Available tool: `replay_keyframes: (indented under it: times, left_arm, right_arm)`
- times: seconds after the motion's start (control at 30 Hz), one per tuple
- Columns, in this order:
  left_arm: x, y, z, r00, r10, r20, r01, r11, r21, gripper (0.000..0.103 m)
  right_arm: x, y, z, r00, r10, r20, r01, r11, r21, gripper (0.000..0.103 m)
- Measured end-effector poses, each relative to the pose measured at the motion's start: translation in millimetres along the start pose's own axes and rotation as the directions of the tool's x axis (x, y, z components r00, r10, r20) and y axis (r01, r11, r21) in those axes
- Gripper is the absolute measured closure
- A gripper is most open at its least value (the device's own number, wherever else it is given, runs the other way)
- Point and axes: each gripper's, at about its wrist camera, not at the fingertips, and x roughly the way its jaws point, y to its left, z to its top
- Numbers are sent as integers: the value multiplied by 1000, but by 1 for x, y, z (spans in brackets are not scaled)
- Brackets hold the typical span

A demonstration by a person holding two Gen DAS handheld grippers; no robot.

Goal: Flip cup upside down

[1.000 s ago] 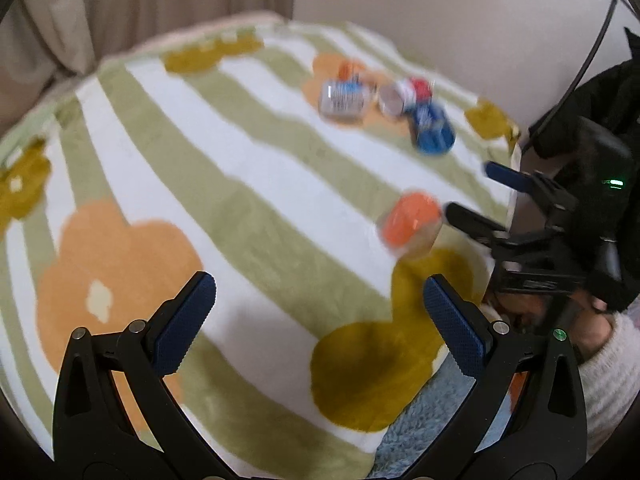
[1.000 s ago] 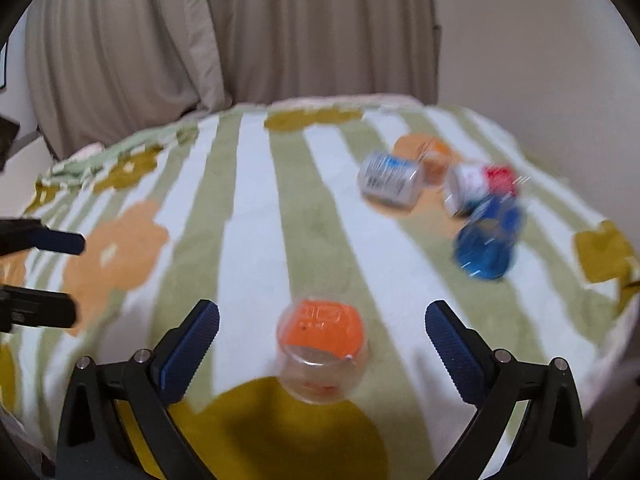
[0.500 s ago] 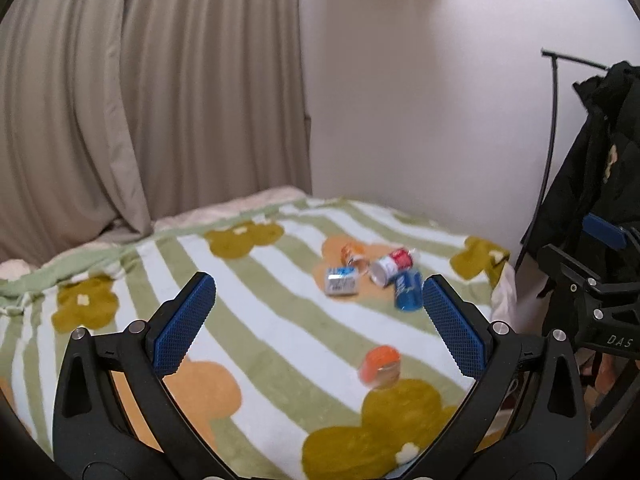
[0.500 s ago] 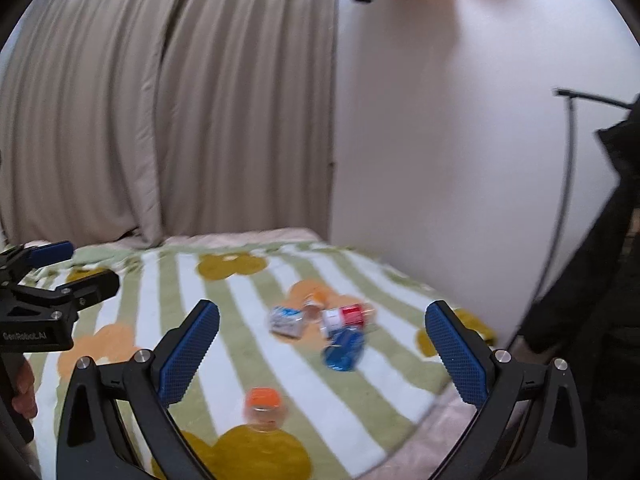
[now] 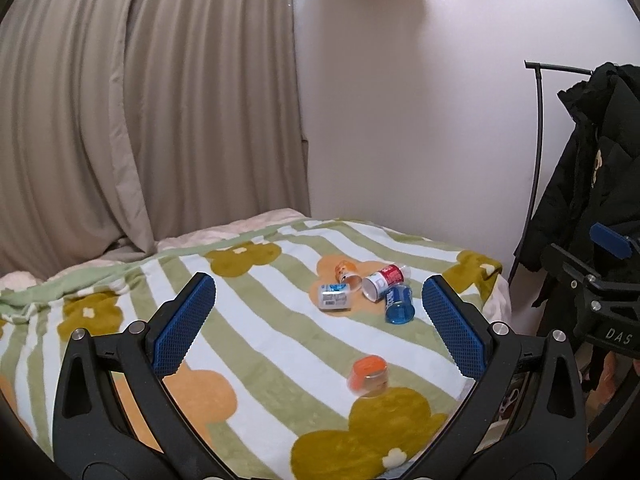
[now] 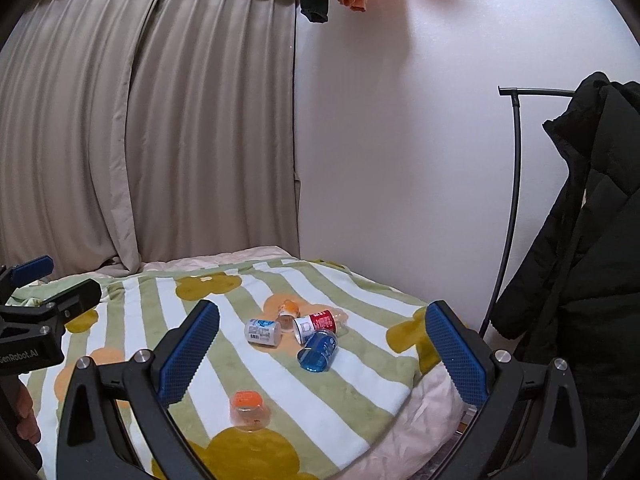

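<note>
A clear plastic cup with an orange base (image 5: 369,374) stands upside down on the striped flower blanket (image 5: 256,328), its orange bottom up. It also shows in the right wrist view (image 6: 247,409). My left gripper (image 5: 320,320) is open and empty, held well back from and above the cup. My right gripper (image 6: 324,344) is open and empty, also far back. The right gripper shows at the right edge of the left wrist view (image 5: 600,268), and the left gripper at the left edge of the right wrist view (image 6: 44,292).
Several cups lie on their sides in a cluster at the far side of the blanket: a white one (image 5: 335,297), a red-and-white one (image 5: 382,281), a blue one (image 5: 399,304) and an orange one (image 5: 346,271). Curtains (image 5: 140,120), a wall and a black coat (image 6: 592,260) on a rack surround the bed.
Both grippers have pulled far back and up from the cup, which now looks small and stands alone on the blanket. The view has widened to the whole room.
</note>
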Motion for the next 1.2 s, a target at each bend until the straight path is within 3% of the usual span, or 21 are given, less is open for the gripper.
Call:
replay_keyframes:
  times: [1.2]
  left_arm:
    - [-9,-18,6,1000,-17,19,16,1000,27,0]
  right_arm:
    - [-7,-4,-2,1000,-15,0,15,1000,8,0]
